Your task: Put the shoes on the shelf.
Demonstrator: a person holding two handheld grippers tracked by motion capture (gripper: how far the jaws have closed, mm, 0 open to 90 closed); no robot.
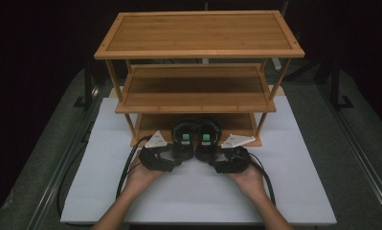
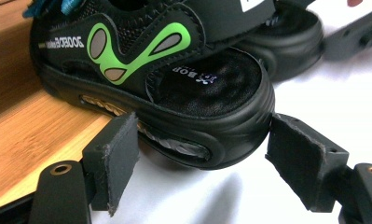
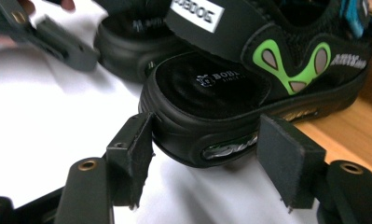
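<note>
- Two black sandals w/ green markings, side by side, heels toward the person, half on the rack's bottom shelf, half over the white board: left sandal (image 1: pixel 185 139), right sandal (image 1: pixel 208 139).
- Left gripper (image 2: pixel 202 154): pads flank the left sandal's heel, both at or just off the sole; contact can't be confirmed. Claw medium-wide.
- Right gripper (image 3: pixel 204 149): same on the right sandal's heel; left pad touching, right pad seems just in front of the sole.
- High view adds wooden rack (image 1: pixel 198 52), three shelves, at the far end of the white board (image 1: pixel 294 191); hands (image 1: pixel 143 175) hold the grippers at the near side.
- Gripper views add heel logo and sole detail.
</note>
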